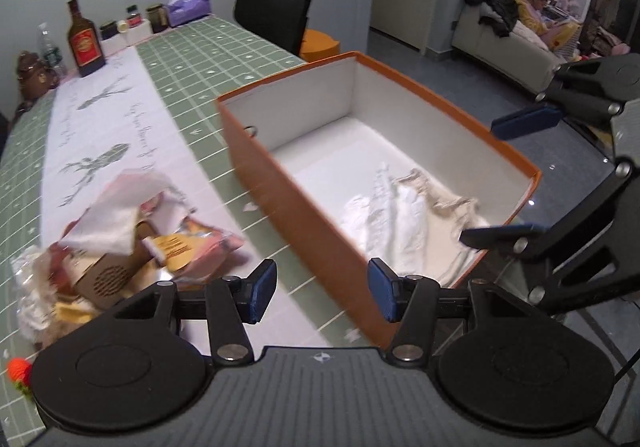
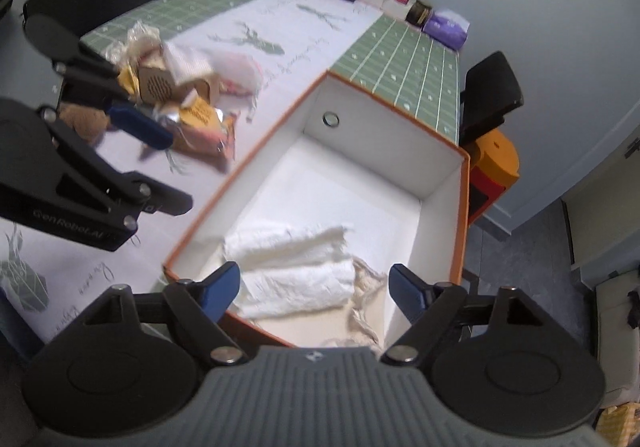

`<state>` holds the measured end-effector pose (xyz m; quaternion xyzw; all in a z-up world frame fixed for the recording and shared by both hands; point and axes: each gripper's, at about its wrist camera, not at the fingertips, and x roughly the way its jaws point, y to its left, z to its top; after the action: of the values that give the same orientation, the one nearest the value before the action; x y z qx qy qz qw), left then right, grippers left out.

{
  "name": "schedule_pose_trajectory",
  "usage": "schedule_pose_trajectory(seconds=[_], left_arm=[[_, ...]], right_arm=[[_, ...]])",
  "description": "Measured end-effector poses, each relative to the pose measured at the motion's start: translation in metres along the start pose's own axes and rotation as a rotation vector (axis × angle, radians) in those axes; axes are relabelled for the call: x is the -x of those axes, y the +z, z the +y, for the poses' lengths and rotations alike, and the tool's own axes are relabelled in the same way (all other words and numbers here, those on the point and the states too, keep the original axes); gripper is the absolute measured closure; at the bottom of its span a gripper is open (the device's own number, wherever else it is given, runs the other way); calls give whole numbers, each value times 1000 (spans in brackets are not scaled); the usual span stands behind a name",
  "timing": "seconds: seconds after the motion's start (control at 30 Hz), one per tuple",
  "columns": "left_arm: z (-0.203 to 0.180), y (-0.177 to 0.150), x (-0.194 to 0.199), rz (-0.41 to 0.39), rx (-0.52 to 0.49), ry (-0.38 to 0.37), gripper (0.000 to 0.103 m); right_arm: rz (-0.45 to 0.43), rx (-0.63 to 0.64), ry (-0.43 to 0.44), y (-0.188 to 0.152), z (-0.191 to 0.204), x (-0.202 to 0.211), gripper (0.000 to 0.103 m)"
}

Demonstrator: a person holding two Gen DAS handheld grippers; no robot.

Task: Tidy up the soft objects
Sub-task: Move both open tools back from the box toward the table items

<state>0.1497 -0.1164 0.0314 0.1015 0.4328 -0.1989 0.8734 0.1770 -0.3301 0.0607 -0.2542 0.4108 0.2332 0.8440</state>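
An orange box (image 1: 304,215) with a white inside stands on the table; it also shows in the right wrist view (image 2: 464,215). White and cream cloths (image 1: 404,215) lie in its near end, also seen in the right wrist view (image 2: 296,271). A pile of soft items and packets (image 1: 120,231) lies on the table left of the box, also in the right wrist view (image 2: 180,87). My left gripper (image 1: 322,289) is open and empty, over the box's near wall. My right gripper (image 2: 314,289) is open and empty, above the cloths.
A green checked tablecloth (image 1: 208,59) with a white runner covers the table. A brown bottle (image 1: 84,35), jars and a purple tissue pack (image 1: 188,5) stand at the far end. Black chairs (image 1: 276,13) and an orange stool (image 2: 496,159) stand beside the table.
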Motion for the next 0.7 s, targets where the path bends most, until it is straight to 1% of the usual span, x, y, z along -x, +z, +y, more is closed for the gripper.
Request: schedule_pose_trajectory(seconds=[0.07, 0.17, 0.23, 0.4, 0.47, 0.6, 0.7], left_arm=[[11, -11, 5, -8, 26, 22, 41], [29, -31, 11, -13, 71, 62, 41], [40, -43, 14, -22, 106, 85, 41], [68, -79, 21, -53, 210, 103, 42], [76, -91, 23, -62, 248, 116, 42], [90, -116, 29, -94, 305, 164, 43], [102, -134, 33, -136, 361, 171, 43]], right_arm=[[-32, 0, 11, 3, 11, 1, 19], [-75, 10, 59, 8, 30, 0, 19], [-102, 15, 66, 12, 45, -2, 19], [-171, 37, 117, 19, 81, -10, 19], [-186, 28, 133, 20, 95, -16, 19], [-206, -9, 157, 17, 118, -31, 19], [-224, -54, 144, 14, 133, -43, 19]])
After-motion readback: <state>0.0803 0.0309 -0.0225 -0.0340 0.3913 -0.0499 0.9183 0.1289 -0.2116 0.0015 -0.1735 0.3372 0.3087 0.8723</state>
